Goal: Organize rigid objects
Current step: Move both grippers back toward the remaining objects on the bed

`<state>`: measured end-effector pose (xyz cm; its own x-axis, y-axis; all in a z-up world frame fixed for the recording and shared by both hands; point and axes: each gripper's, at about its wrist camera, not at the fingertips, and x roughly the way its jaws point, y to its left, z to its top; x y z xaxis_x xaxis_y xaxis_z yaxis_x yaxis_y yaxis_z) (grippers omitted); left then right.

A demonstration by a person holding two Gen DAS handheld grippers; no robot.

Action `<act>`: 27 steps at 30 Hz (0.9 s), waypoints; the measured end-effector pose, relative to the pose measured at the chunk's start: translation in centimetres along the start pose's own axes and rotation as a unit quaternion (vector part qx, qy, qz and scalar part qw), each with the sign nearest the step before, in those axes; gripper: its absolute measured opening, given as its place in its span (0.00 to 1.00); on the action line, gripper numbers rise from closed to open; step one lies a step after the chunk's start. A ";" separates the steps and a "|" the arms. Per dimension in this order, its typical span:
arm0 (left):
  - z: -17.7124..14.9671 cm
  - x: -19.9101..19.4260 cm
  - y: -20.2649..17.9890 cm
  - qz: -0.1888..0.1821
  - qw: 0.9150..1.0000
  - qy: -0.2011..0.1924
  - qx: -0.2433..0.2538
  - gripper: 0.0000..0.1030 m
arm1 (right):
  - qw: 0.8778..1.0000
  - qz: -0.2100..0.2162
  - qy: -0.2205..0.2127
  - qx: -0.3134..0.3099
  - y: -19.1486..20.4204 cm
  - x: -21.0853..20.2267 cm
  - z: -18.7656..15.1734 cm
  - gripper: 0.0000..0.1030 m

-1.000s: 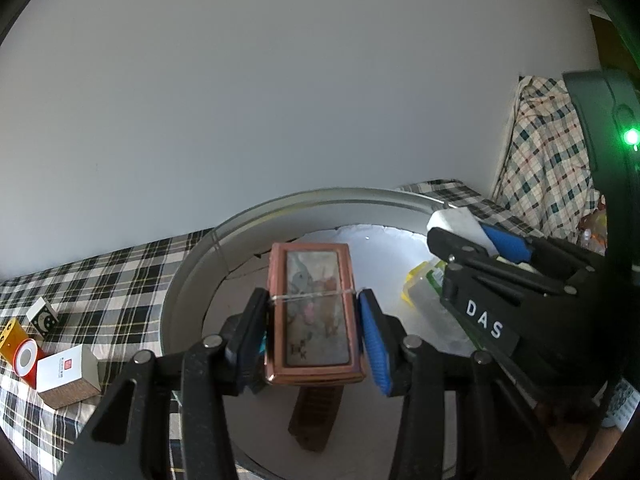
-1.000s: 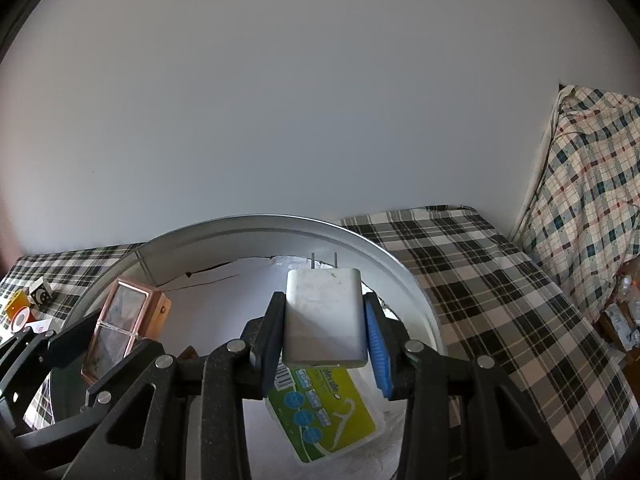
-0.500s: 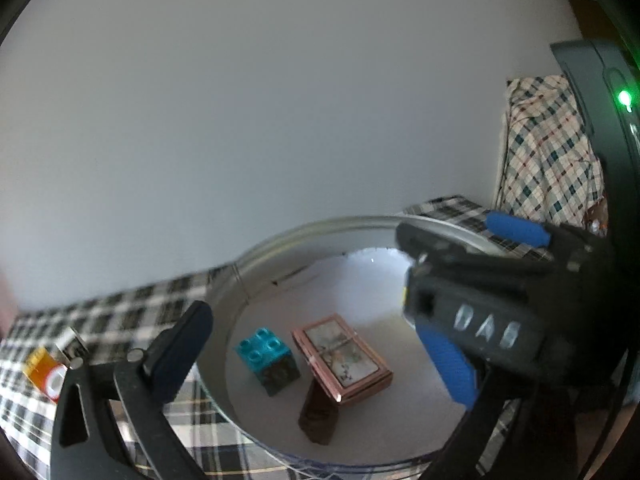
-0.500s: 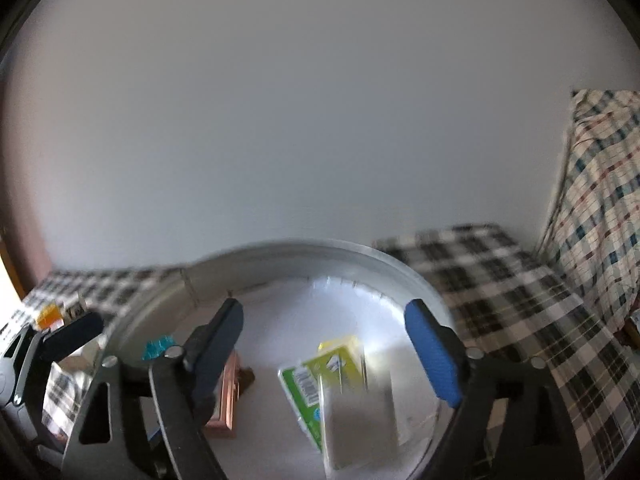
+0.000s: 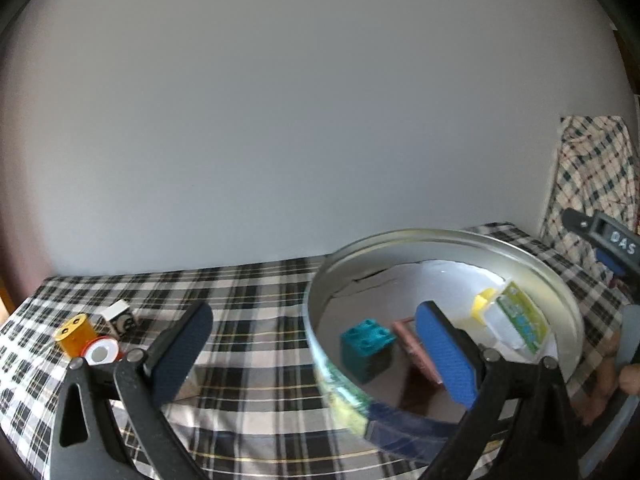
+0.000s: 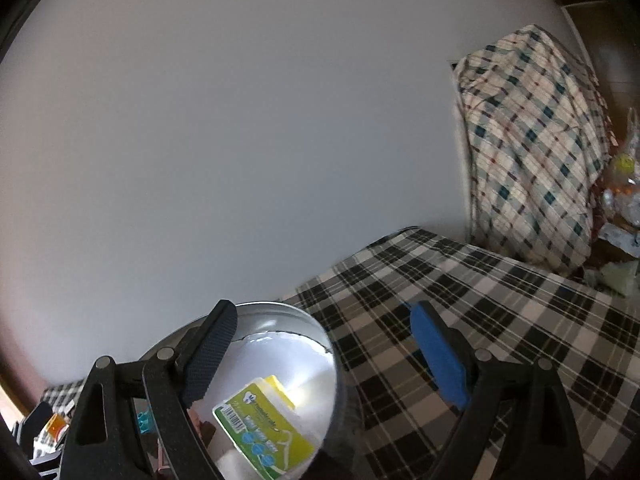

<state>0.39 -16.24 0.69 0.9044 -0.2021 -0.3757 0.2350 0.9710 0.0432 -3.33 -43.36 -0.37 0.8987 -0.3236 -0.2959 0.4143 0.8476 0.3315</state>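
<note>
My left gripper (image 5: 314, 330) stands wide open over the checked cloth beside the round metal tin (image 5: 440, 236), with nothing between its fingers. In the tin lie a teal brick (image 5: 366, 346), a copper-framed box (image 5: 402, 326) half hidden by my right finger, and a green-labelled plastic box (image 5: 516, 320). My right gripper (image 6: 324, 322) is to the right of the tin (image 6: 280, 314). Its jaws are still opening and hold nothing. The green-labelled box (image 6: 264, 428) shows below its left finger. I cannot make out the white charger.
An orange cylinder (image 5: 74, 336), a red-and-white roll (image 5: 102, 354) and a small white cube (image 5: 120, 316) sit on the checked cloth (image 5: 248, 300) at the left. A plaid-covered bulk (image 6: 532, 140) stands far right against the wall. A hand (image 5: 628, 376) shows at the right edge.
Both grippers opened and let go: the copper-framed box and the white charger dropped into the tin. Both then drew back, the left swinging left and the right swinging right.
</note>
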 end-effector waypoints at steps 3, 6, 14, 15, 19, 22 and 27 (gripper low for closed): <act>-0.4 0.0 0.7 0.015 1.000 0.000 -0.001 1.00 | 1.000 -0.010 -0.024 0.000 0.0 -0.7 -0.4 0.88; -0.7 0.1 0.8 0.023 1.000 -0.001 0.008 1.00 | 0.998 -0.022 -0.064 -0.003 0.4 -2.1 -0.7 0.88; -0.8 0.0 0.3 0.017 1.000 -0.006 0.016 1.00 | 0.992 -0.044 -0.112 -0.022 2.1 -4.2 -1.5 0.88; -0.9 -0.1 0.4 0.017 1.000 -0.007 0.015 1.00 | 0.993 -0.042 -0.111 -0.024 2.2 -4.2 -1.6 0.88; -1.0 -0.5 0.5 0.014 1.000 -0.007 0.014 1.00 | 0.990 -0.041 -0.111 -0.072 4.1 -4.5 -2.6 0.88; -1.2 -0.8 0.7 0.009 1.000 -0.007 0.013 1.00 | 0.987 -0.038 -0.125 -0.096 5.1 -5.4 -3.0 0.88; -1.4 -1.2 1.6 0.001 1.000 -0.002 0.006 1.00 | 0.986 -0.038 -0.137 -0.091 5.4 -6.8 -3.6 0.89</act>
<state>-0.77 -14.23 -0.06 0.9065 -0.2004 -0.3716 0.2368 0.9700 0.0546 -7.71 -35.01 0.21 0.8811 -0.4700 -0.0522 0.4723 0.8694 0.1450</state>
